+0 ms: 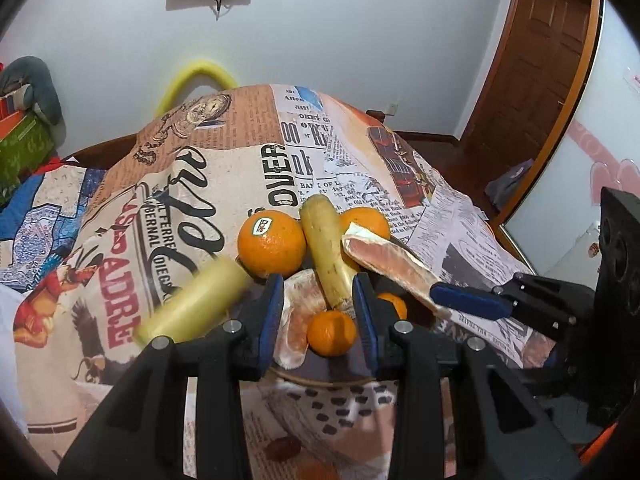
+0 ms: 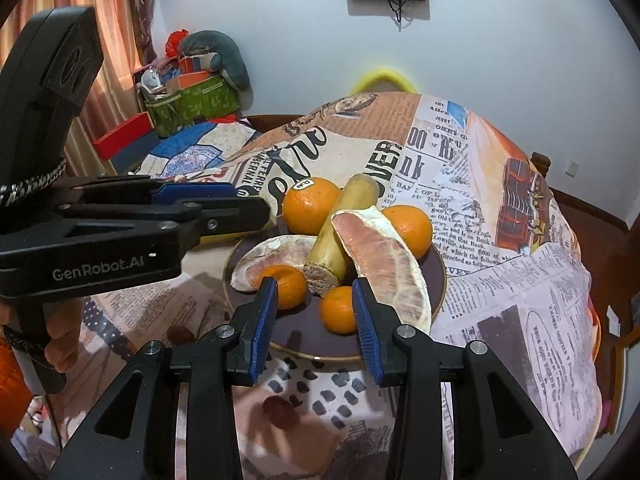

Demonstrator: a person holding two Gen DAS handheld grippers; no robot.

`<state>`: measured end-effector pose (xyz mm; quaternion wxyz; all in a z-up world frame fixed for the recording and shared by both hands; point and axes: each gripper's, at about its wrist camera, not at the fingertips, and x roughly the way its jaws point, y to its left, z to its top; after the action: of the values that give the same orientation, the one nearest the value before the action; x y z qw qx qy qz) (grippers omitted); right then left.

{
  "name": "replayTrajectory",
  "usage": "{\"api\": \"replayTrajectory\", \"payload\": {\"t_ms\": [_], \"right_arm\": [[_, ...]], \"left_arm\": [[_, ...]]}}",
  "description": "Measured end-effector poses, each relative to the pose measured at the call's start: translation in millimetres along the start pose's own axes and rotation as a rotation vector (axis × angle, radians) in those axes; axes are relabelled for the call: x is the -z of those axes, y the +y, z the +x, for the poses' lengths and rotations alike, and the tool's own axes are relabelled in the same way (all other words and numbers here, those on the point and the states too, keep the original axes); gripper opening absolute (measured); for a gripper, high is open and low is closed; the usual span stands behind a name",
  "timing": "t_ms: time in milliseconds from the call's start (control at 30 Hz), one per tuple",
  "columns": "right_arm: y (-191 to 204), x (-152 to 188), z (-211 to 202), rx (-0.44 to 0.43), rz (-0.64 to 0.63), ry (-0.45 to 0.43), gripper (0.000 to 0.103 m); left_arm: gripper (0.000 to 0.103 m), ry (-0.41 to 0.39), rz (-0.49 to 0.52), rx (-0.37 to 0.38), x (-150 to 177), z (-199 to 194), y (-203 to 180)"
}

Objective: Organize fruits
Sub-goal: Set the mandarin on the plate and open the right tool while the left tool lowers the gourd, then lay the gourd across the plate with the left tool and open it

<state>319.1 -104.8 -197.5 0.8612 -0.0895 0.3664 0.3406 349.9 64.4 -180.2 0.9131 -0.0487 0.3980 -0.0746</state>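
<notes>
Four oranges (image 2: 311, 205), two pomelo wedges (image 2: 386, 264)

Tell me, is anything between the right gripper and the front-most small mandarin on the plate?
Nothing visible. The small mandarin lies near the front of the plate, straight ahead of the open right gripper; a pomelo slice sits close beside it.

A lived-in room of a home is showing here: a newspaper-print tablecloth (image 2: 500, 240) is covering a table, a curtain (image 2: 80, 40) is hanging by a window, a wooden door (image 1: 532, 64) is standing ajar, and gift boxes (image 2: 192, 100) are sitting piled in a corner.
</notes>
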Motion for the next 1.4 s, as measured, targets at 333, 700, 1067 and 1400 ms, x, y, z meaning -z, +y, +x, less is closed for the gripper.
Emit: {"api": "replayTrajectory", "payload": {"t_ms": [333,700,1067,1400], "right_arm": [[-6,3,-18,0.024,0.01,-0.02,0.035],[-26,6,-9,0.024,0.052,0.006,0.035],[-38,5,-4,0.017,0.072,-0.007,0.036],[-40,8,1,-0.002,0.083,0.001,0.036]], "left_arm": [[0.038,0.045,-0.031,-0.136,27,-24,58],[0.053,0.162,0.004,-0.267,17,29,114],[0.057,0.264,0.143,-0.259,-21,110,114],[0.041,0.266,0.07,-0.266,-25,120,122]]}}
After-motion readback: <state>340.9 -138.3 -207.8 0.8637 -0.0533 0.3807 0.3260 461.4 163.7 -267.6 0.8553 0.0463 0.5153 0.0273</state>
